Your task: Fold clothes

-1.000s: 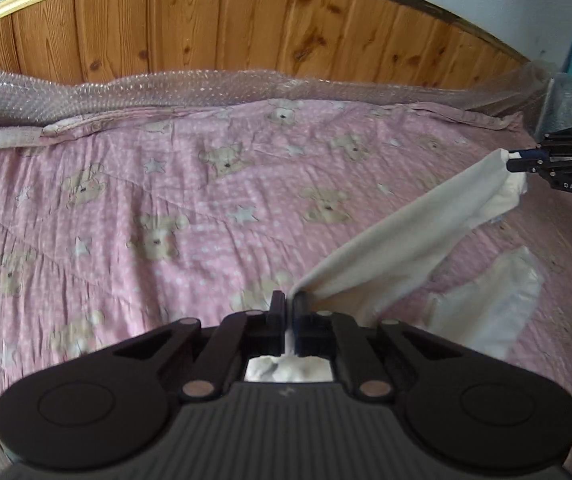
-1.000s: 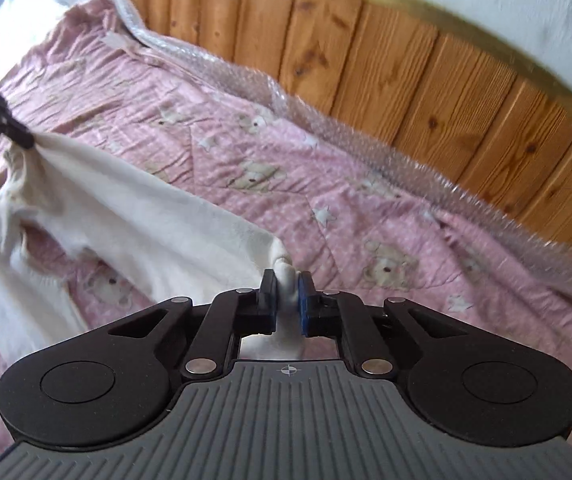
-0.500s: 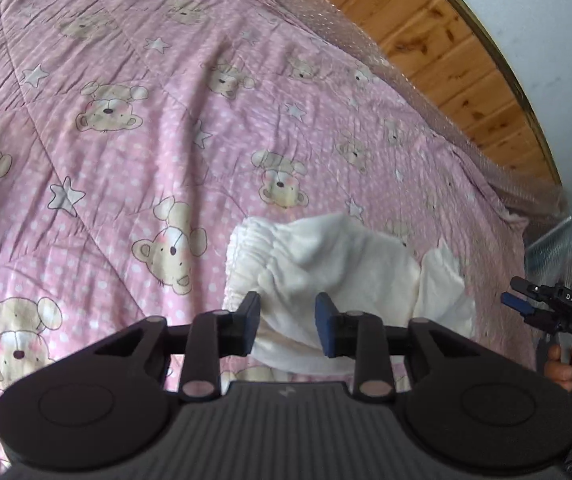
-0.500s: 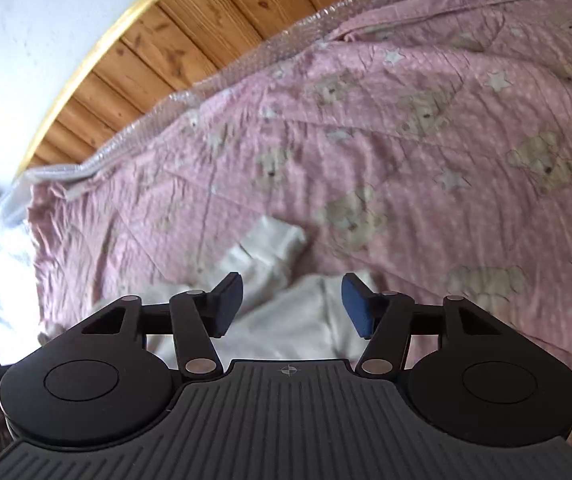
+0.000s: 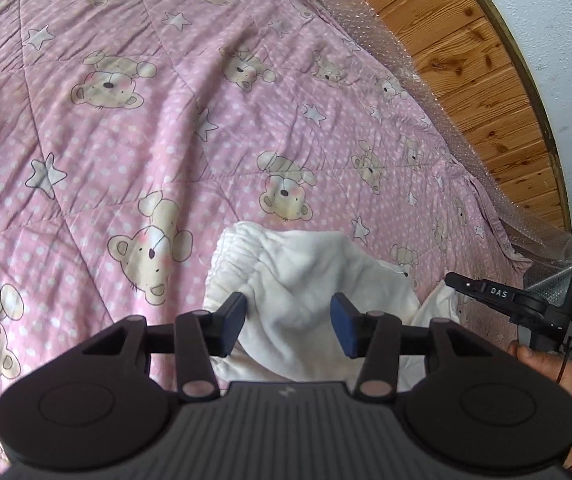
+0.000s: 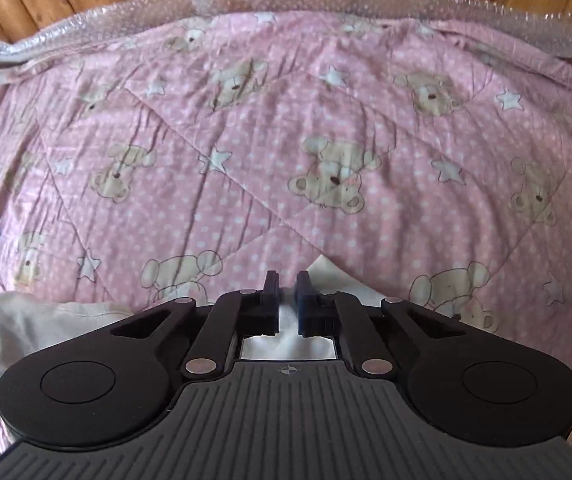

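Lying between the left gripper's parted jaws: white garment.

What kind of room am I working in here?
Most likely a bedroom: a pink teddy-bear quilt covers a bed, a wooden headboard curves behind it, and white pants lie on top.

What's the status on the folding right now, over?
Left gripper open, jaws just widened above the white garment on the pink quilt. Right gripper just closed on white cloth. Nothing in the way.
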`<action>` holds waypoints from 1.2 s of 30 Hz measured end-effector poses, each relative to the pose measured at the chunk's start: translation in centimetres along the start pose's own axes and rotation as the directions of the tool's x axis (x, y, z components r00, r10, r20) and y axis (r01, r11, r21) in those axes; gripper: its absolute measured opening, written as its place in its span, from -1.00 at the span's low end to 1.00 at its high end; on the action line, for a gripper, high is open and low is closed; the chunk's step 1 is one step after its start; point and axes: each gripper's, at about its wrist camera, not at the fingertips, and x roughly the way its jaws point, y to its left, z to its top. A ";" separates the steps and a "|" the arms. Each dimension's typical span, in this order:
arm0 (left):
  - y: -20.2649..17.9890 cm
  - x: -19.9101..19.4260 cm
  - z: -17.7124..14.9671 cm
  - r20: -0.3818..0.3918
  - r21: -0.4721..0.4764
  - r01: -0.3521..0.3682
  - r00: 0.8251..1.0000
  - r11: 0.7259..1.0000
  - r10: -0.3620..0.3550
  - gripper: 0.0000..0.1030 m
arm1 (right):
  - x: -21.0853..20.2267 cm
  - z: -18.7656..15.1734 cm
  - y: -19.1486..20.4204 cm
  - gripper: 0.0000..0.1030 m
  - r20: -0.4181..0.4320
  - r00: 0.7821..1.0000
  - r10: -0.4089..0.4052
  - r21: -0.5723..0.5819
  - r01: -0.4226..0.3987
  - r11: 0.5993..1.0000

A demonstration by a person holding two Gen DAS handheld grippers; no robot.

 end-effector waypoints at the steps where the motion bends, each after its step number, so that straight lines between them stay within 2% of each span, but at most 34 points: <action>1: 0.0 -0.1 -0.1 0.000 0.011 -0.006 1.000 1.000 0.006 -0.10 | -1.3 -0.3 -0.6 -0.90 0.031 0.999 0.013 0.013 -0.013 1.000; 3: 0.2 -0.5 -0.4 0.003 0.023 0.005 1.000 1.000 -0.005 -0.10 | -4.2 -1.2 -2.2 -0.90 0.096 0.994 0.054 0.057 -0.059 0.997; 6: 0.8 -0.5 -1.1 -0.016 0.026 0.008 1.000 1.000 -0.008 -0.10 | -7.6 -3.1 -4.8 -0.90 0.142 0.986 0.087 0.144 -0.107 0.984; 10: 1.3 -0.4 -1.7 -0.030 0.037 0.003 1.000 0.999 -0.002 -0.11 | -9.9 -7.5 -8.0 -0.89 0.209 0.966 0.153 0.251 -0.205 0.946; 12: 1.4 -0.5 -1.8 -0.029 0.039 0.013 0.999 0.999 -0.012 -0.11 | -9.6 -10.1 -9.5 -0.83 0.196 0.960 0.200 0.304 -0.253 0.918; 13: 1.6 -0.6 -1.8 -0.027 0.035 0.021 0.999 0.999 -0.020 -0.11 | -9.0 -11.4 -10.1 -0.67 0.167 0.964 0.206 0.344 -0.253 0.904; 15: 1.8 -0.7 -1.7 -0.021 0.031 0.025 0.999 0.999 -0.024 -0.10 | -8.2 -13.2 -11.8 -0.62 0.158 0.960 0.229 0.441 -0.277 0.854; 17: 1.9 -0.9 -1.5 -0.012 0.022 0.034 0.999 0.999 -0.034 -0.09 | -7.8 -13.8 -13.2 -0.16 0.211 0.933 0.291 0.534 -0.360 0.765; 18: 1.9 -1.0 -1.4 -0.007 0.021 0.036 0.999 0.999 -0.035 -0.09 | -7.7 -13.9 -13.8 0.18 0.243 0.919 0.312 0.565 -0.395 0.725; 19: 1.8 -1.1 -1.3 0.001 0.025 0.034 0.999 0.999 -0.034 -0.09 | -7.6 -13.9 -14.2 0.24 0.268 0.909 0.318 0.584 -0.416 0.697; 20: 1.7 -1.2 -1.2 0.009 0.030 0.032 0.999 0.999 -0.032 -0.08 | -7.4 -13.7 -14.4 0.24 0.280 0.910 0.307 0.590 -0.415 0.693; 23: 1.4 -1.5 -0.8 0.031 0.048 0.022 0.999 0.999 -0.023 -0.05 | -6.1 -12.8 -13.9 0.18 0.218 0.934 0.283 0.547 -0.357 0.757; 24: 1.2 -1.4 -0.7 0.038 0.059 0.005 0.999 0.998 -0.008 -0.04 | -5.6 -12.4 -13.4 0.03 0.193 0.935 0.298 0.516 -0.355 0.780; 25: 1.1 -1.3 -0.6 0.046 0.070 -0.012 0.999 0.997 0.008 -0.04 | -5.2 -12.1 -12.9 -0.31 0.169 0.937 0.307 0.484 -0.350 0.802; 27: 0.5 -0.9 -0.6 0.059 0.110 -0.044 0.998 0.993 0.038 -0.04 | -5.0 -11.7 -11.7 -0.66 0.137 0.942 0.308 0.423 -0.337 0.841; 28: 0.1 -0.7 -0.6 0.065 0.138 -0.060 0.997 0.989 0.051 -0.04 | -5.3 -11.6 -11.1 -0.70 0.139 0.942 0.305 0.396 -0.335 0.855; 32: -1.2 0.3 -0.8 0.080 0.228 -0.119 0.991 0.966 0.104 -0.02 | -5.7 -11.4 -9.9 -0.69 0.137 0.937 0.321 0.338 -0.349 0.874; 33: -1.5 0.6 -0.9 0.080 0.240 -0.135 0.990 0.961 0.119 -0.02 | -5.5 -11.4 -9.8 -0.63 0.123 0.945 0.304 0.330 -0.328 0.885; 34: -1.7 1.0 -0.9 0.080 0.252 -0.150 0.988 0.956 0.134 -0.02 | -5.3 -11.5 -9.7 -0.35 0.107 0.954 0.278 0.323 -0.298 0.898; 36: -1.9 1.4 -1.0 0.080 0.258 -0.172 0.984 0.951 0.156 -0.02 | -5.2 -11.5 -9.9 -0.29 0.095 0.961 0.261 0.317 -0.277 0.907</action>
